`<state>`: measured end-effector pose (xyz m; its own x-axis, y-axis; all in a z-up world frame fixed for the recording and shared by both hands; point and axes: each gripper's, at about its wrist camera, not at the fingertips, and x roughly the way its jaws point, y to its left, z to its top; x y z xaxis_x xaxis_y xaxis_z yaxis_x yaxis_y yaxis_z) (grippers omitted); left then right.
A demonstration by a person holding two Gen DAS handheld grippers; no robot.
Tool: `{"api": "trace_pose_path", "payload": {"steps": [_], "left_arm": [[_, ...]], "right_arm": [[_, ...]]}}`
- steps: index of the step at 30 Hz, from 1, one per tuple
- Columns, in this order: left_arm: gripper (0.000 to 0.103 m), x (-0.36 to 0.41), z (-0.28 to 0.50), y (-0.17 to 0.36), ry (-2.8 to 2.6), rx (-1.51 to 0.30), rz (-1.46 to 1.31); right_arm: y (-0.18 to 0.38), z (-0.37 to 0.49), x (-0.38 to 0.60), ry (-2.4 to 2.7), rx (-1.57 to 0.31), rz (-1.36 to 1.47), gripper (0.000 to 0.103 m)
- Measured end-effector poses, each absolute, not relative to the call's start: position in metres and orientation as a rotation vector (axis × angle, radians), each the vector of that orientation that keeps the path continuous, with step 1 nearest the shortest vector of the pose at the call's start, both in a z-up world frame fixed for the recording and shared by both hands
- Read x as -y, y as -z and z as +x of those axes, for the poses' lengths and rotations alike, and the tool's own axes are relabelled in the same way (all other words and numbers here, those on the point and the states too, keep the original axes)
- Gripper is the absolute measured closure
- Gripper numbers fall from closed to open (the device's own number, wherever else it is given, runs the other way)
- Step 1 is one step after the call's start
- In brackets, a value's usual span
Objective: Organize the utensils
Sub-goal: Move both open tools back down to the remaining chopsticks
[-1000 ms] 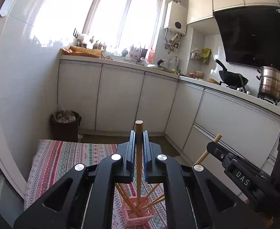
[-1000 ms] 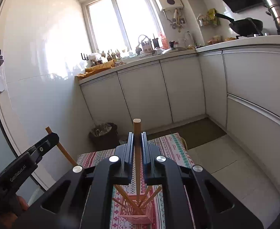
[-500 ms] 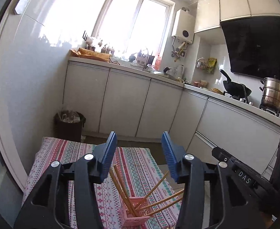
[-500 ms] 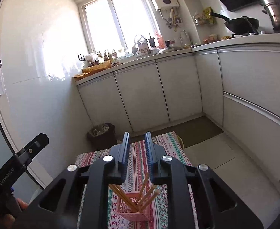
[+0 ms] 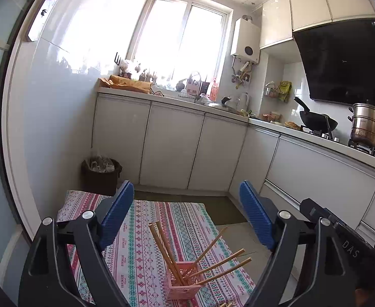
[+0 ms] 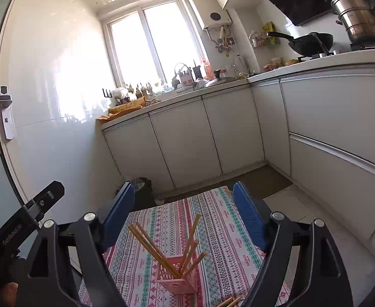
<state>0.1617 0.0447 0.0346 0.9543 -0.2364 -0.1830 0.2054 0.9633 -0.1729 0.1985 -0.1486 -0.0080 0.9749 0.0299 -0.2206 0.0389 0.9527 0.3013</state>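
**Chopsticks into holder: both grippers empty, more sticks to fetch**

Left gripper [image 5: 186, 215]: jaws spread wide, nothing between the blue pads [image 5: 117, 213]. Held above the table, looking down on the holder.

Right gripper [image 6: 183, 209]: jaws likewise spread wide, holding nothing. Held above the same spot from the other side.

Pink holder [image 6: 177, 278]: small latticed basket, upright on the patterned tablecloth [image 6: 225, 230], between and below both grippers.

Chopsticks in holder [image 5: 167, 252]: several wooden sticks, leaning outward in a fan, some left, some right.

Loose chopsticks [image 6: 229, 302]: ends of at least two lying on the cloth just beside the holder, at the near edge of view; the count is not clear.

Step in hand, as judged: between placements, with no stick gripped.

Next move, as judged: lower one gripper to the loose sticks, close on a single one, lift it upright and lower it into the holder without knocking the leaning ones.
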Motion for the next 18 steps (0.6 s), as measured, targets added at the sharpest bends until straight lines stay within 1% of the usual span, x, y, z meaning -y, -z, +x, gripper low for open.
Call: {"api": "trace_pose_path", "payload": {"steps": [3,5,10,18], "left_arm": [[0.016,-0.043,0.158,-0.036,0.225,-0.201,-0.15],[0.008,-0.043,0.154,-0.036,0.219,-0.193,-0.151],[0.007,-0.041,0.149,-0.036,0.217,-0.198,-0.131],[0.007,-0.037,0.139,-0.036,0.222,-0.198,-0.106]], "right_arm": [[0.007,0.193,0.151,0.01,-0.218,0.309,0.018],[0.007,0.189,0.154,0.022,-0.211,0.317,0.013],[0.008,0.18,0.158,0.054,-0.203,0.319,0.007],[0.006,0.174,0.158,0.058,-0.222,0.309,0.007]]}}
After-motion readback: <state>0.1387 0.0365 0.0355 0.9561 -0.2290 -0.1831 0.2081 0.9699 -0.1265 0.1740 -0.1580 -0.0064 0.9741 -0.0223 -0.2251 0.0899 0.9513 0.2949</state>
